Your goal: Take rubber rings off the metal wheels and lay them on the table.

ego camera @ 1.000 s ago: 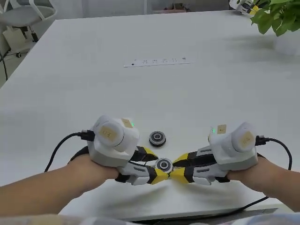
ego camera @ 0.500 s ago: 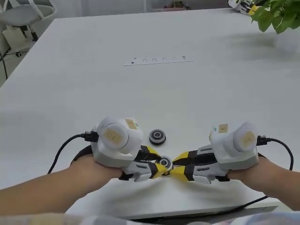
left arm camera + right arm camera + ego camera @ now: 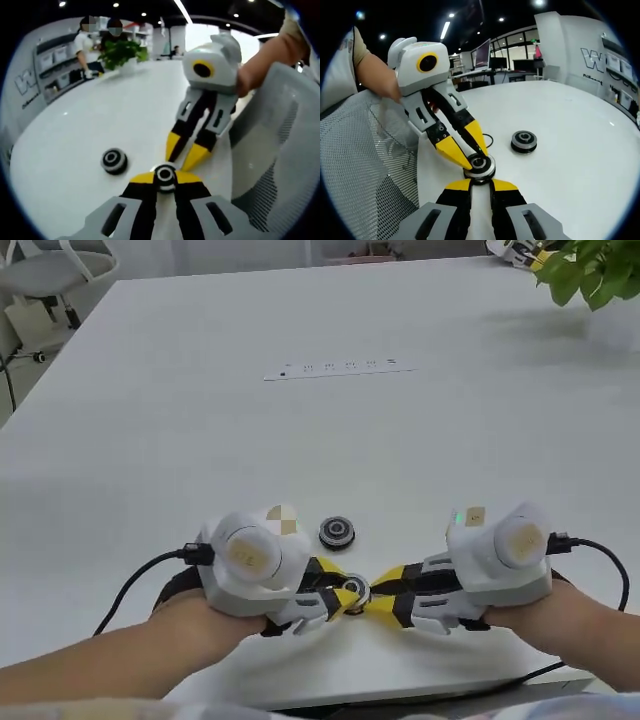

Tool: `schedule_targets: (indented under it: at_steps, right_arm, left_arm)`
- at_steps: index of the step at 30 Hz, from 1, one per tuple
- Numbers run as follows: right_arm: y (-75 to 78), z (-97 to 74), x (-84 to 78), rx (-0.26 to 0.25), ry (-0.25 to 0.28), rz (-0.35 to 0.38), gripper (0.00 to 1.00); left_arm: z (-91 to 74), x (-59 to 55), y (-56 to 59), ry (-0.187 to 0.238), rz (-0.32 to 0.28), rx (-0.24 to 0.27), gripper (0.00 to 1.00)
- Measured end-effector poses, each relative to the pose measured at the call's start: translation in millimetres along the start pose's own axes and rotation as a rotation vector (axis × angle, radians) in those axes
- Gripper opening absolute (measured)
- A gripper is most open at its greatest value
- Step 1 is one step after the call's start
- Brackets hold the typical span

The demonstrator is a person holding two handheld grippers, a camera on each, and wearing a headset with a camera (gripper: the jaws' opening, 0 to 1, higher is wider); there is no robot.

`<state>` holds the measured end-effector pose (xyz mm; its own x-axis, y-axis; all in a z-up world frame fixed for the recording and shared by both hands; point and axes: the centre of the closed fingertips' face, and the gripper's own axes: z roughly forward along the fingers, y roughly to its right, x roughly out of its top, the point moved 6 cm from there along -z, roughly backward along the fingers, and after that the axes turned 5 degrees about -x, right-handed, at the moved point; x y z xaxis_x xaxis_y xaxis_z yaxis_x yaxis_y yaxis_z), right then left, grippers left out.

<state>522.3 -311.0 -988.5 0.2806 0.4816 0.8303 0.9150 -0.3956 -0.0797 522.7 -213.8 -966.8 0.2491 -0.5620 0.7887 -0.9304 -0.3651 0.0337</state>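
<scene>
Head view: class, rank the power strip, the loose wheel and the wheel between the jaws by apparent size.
1. power strip, though farthest away.
2. loose wheel.
3. held wheel, partly hidden by jaws, so its place below the loose wheel is unsure.

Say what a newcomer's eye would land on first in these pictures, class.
Two tools meet tip to tip at the near edge of the table. The left hand-held gripper is shut on a small metal wheel, and the right hand-held gripper points its yellow tips right at it. Just beyond lies a second wheel, untouched.
</scene>
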Motion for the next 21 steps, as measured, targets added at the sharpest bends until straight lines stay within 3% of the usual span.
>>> schedule_targets:
  at_steps: [4,8,12,17,21]
  right_arm:
    - [0.1,-0.6,0.0,-0.002,-0.002,0.032,0.10]
    - [-0.5,-3.4,-1.5,-0.011,-0.011,0.037,0.01]
    - [-0.6,-3.4,-1.5,-0.012,-0.010,0.060,0.00]
    - [2.9,-4.6,-3.1,-0.005,0.033,0.207,0.00]
    - [3.7,-6.2,-3.6,-0.011,0.031,0.221,0.00]
  left_arm:
    - [0.5,0.5,0.2,-0.008,0.022,0.008,0.14]
    - [1.0,0.7,0.3,-0.005,0.023,0.013,0.14]
    - [1.4,1.1,0.2,-0.003,0.023,0.014,0.13]
    - [2.0,1.5,0.3,0.000,0.016,0.015,0.14]
    - [2.6,2.2,1.4,-0.003,0.012,0.012,0.14]
